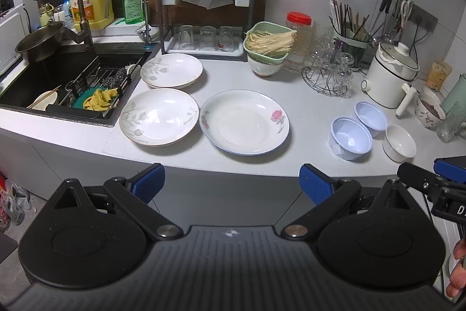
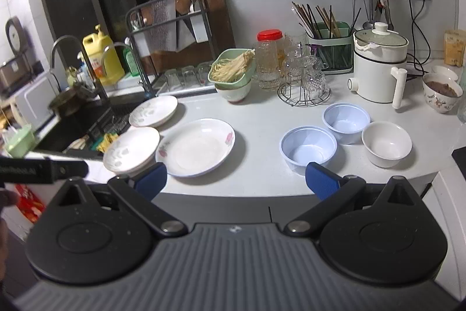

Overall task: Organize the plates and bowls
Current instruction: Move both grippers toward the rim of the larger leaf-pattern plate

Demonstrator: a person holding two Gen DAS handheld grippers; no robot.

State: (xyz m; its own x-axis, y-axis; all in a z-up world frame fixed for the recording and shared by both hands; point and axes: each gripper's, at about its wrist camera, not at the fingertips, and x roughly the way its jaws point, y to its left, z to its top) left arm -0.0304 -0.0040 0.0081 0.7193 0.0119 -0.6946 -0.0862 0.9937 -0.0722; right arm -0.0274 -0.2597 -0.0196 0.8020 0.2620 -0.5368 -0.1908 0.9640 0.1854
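Three plates lie on the white counter (image 1: 303, 107): a rose-pattern plate (image 1: 244, 122) (image 2: 195, 147) in the middle, a leaf-pattern plate (image 1: 159, 116) (image 2: 131, 150) to its left, and another leaf-pattern plate (image 1: 171, 70) (image 2: 153, 110) behind that. To the right stand two pale blue bowls (image 1: 351, 138) (image 1: 370, 115) (image 2: 308, 147) (image 2: 346, 118) and a small white bowl (image 1: 399, 143) (image 2: 386, 143). My left gripper (image 1: 232, 182) is open and empty, short of the counter edge. My right gripper (image 2: 236, 179) is open and empty, also at the front edge.
A black sink (image 1: 70, 77) with a drain rack sits at the left. A knife-and-glass rack (image 1: 204, 19), a green basket of noodles (image 1: 269, 44), a glass stand (image 1: 326, 75), a chopstick holder and a white electric pot (image 1: 390, 75) line the back. A filled patterned bowl (image 2: 442, 92) stands far right.
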